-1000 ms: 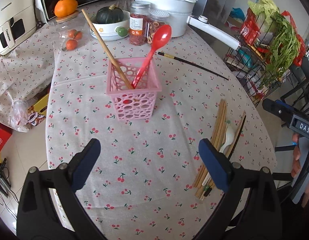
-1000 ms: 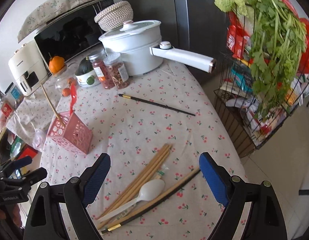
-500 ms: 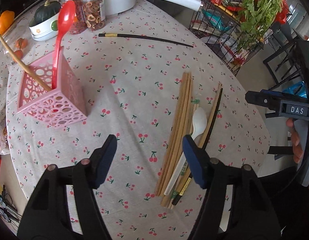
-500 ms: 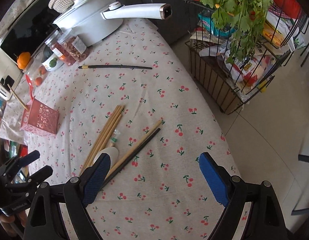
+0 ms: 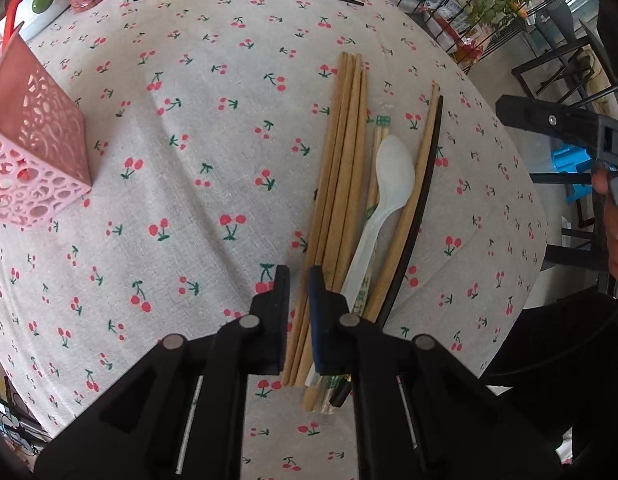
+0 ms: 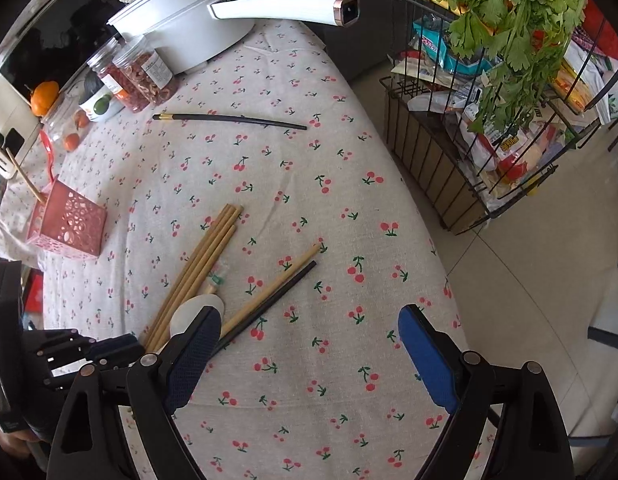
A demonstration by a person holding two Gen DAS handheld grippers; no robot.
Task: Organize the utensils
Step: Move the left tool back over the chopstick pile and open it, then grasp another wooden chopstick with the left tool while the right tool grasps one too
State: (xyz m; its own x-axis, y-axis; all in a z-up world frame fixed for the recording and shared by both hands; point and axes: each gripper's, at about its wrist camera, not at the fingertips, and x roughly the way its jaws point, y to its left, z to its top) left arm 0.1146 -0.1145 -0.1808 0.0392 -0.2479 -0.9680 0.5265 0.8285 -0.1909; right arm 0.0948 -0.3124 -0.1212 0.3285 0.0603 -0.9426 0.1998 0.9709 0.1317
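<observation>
two narrow fingers of my left gripper (image 5: 297, 280) pinch the near ends of the wooden chopsticks (image 5: 341, 184), which lie flat on the cherry tablecloth (image 5: 213, 128). just right of them lies the white spoon (image 5: 383, 204). my right gripper (image 6: 309, 344) hovers wide open. the pink basket (image 5: 33, 152) stands well left of the chopsticks.

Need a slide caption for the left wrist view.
Left hand-held gripper closed around wooden chopsticks beside a white spoon.
</observation>
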